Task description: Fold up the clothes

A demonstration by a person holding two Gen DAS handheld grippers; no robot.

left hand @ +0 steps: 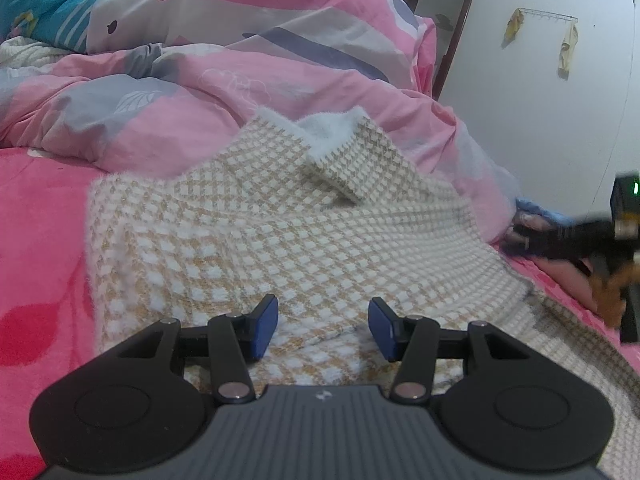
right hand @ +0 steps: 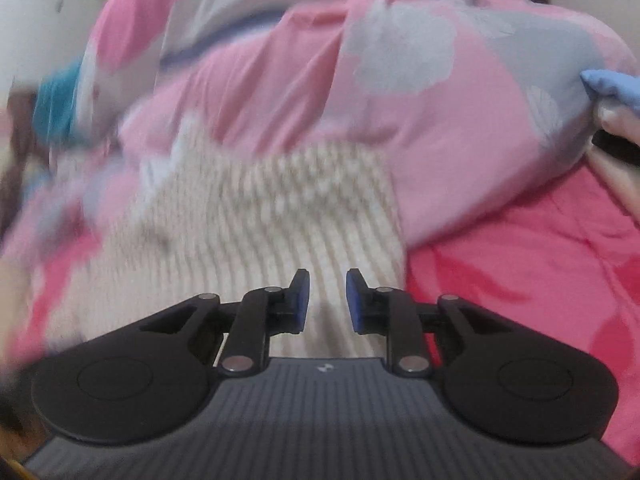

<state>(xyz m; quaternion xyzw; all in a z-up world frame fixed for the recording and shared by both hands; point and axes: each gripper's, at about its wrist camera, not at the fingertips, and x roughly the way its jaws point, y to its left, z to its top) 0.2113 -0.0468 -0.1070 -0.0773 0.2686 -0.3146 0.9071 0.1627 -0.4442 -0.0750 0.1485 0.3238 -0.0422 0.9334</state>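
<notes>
A fuzzy beige-and-white checked knit garment lies spread on the pink bed, with one part folded over near its far edge. In the left wrist view my left gripper hovers low over the garment's near part, open, with only cloth showing below the gap between its blue pads. In the right wrist view, which is blurred, my right gripper stands over the garment near its right edge. Its jaws are a narrow gap apart with nothing pinched between them. From the left, the right gripper appears as a dark blur at the garment's right side.
A crumpled pink, grey and white duvet is piled right behind the garment. The pink sheet lies bare to the left. A blue and pale item lies against the duvet at the right. A white wall with hooks rises behind.
</notes>
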